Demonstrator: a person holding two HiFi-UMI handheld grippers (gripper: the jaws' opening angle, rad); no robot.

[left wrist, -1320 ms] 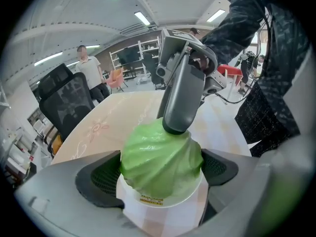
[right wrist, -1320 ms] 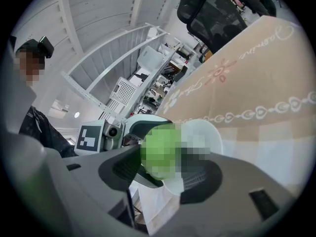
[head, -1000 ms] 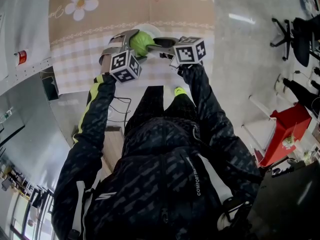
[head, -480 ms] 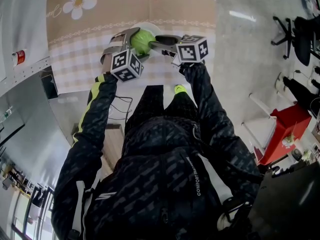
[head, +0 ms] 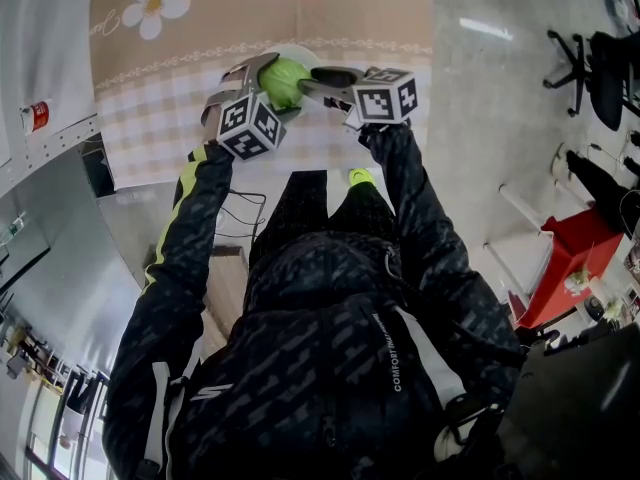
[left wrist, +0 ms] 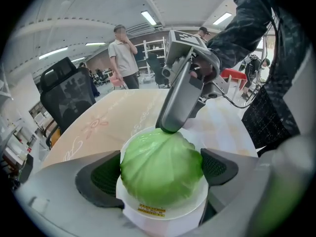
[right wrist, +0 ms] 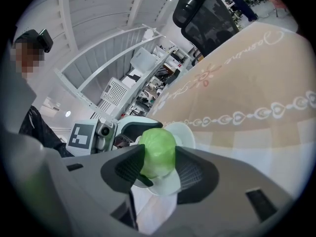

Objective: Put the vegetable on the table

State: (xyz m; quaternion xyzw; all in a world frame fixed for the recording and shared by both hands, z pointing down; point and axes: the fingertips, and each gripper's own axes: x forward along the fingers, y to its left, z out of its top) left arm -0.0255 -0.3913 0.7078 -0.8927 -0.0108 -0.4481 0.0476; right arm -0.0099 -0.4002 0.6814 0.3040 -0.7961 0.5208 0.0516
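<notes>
"COMFORT" on jacket (head: 330,368), tablecloth (head: 330,18) script unreadable

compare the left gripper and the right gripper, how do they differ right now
Hold: the left gripper has its jaws against the white cup, steadying it; the right gripper has its jaws closing on the cabbage that sits in that cup.
Approach: in the head view the left gripper comes in from the person's left, the right gripper from the opposite side, facing it.
Shared: both carry a marker cube and meet at the same cup.
</notes>
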